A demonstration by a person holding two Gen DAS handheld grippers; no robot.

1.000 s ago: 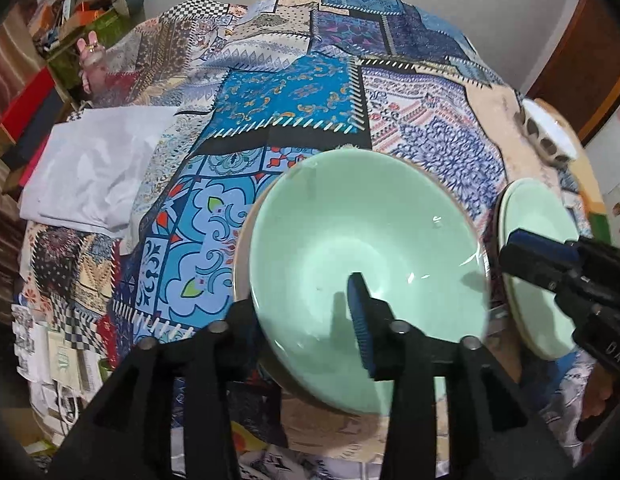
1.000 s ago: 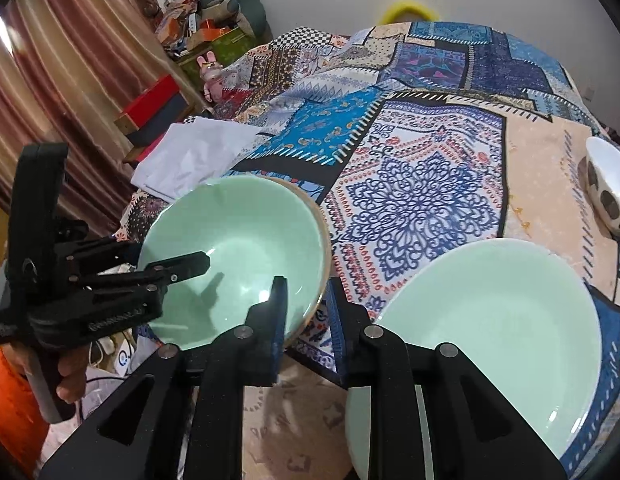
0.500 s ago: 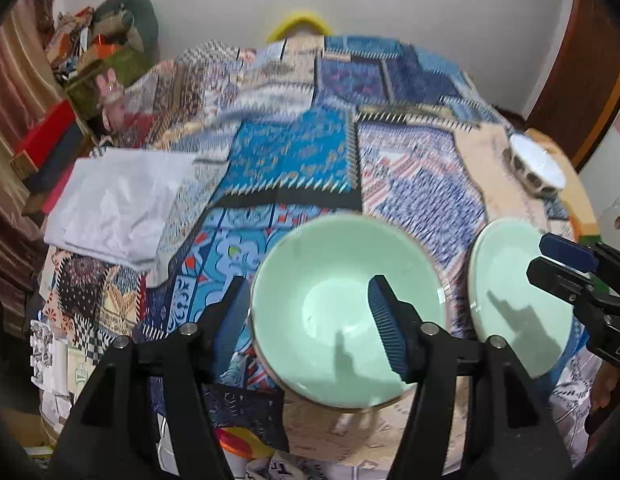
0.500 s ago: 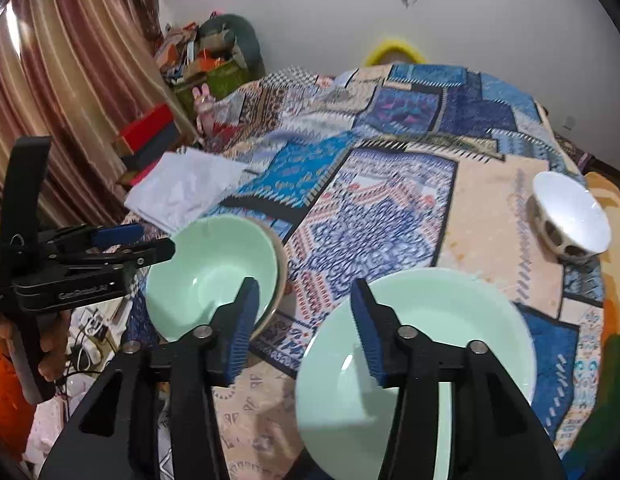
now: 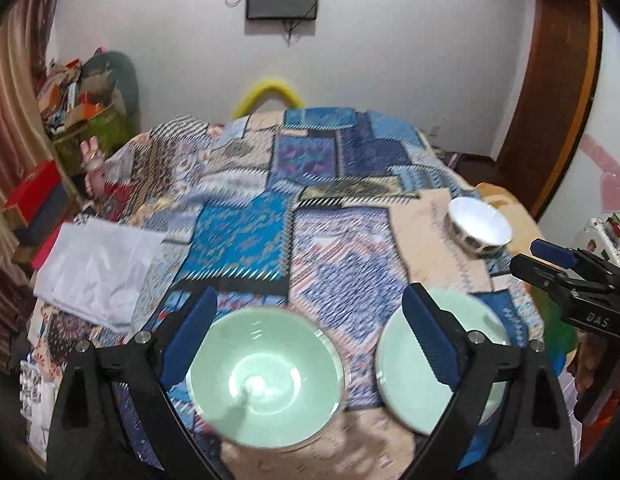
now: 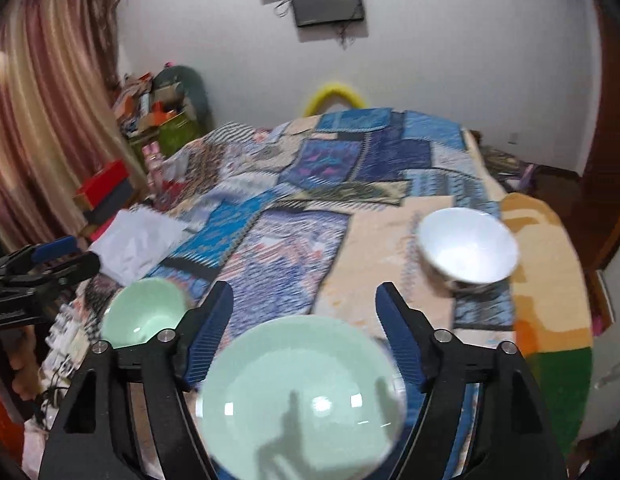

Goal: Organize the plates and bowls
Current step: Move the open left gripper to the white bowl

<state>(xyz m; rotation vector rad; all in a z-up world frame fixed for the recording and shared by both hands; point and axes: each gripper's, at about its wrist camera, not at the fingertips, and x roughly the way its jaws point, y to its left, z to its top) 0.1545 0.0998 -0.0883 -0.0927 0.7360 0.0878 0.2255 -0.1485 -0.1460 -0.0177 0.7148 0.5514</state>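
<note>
Release step of the sorting task. Two green pieces lay side by side on the quilt point(image 5: 246, 232): the bowl point(image 5: 266, 376) to the left and the plate point(image 6: 302, 396) to the right, near each other but apart. The white bowl point(image 6: 467, 246) stood alone farther back on the right, well apart from both.

The left gripper point(image 5: 310, 340) hung above the bowl with its jaws spread wide, one finger on each side of the rim and neither pad touching it; the jaws had just been opening, with nothing gripped. The right gripper point(image 6: 304, 340) hung above the plate, jaws likewise parted clear of the rim and just opening, holding nothing.

Judged state: both green pieces set down and let go. The next move probably calls for a reach to the white bowl and a grip on its rim, to bring it to the green pieces.
</note>
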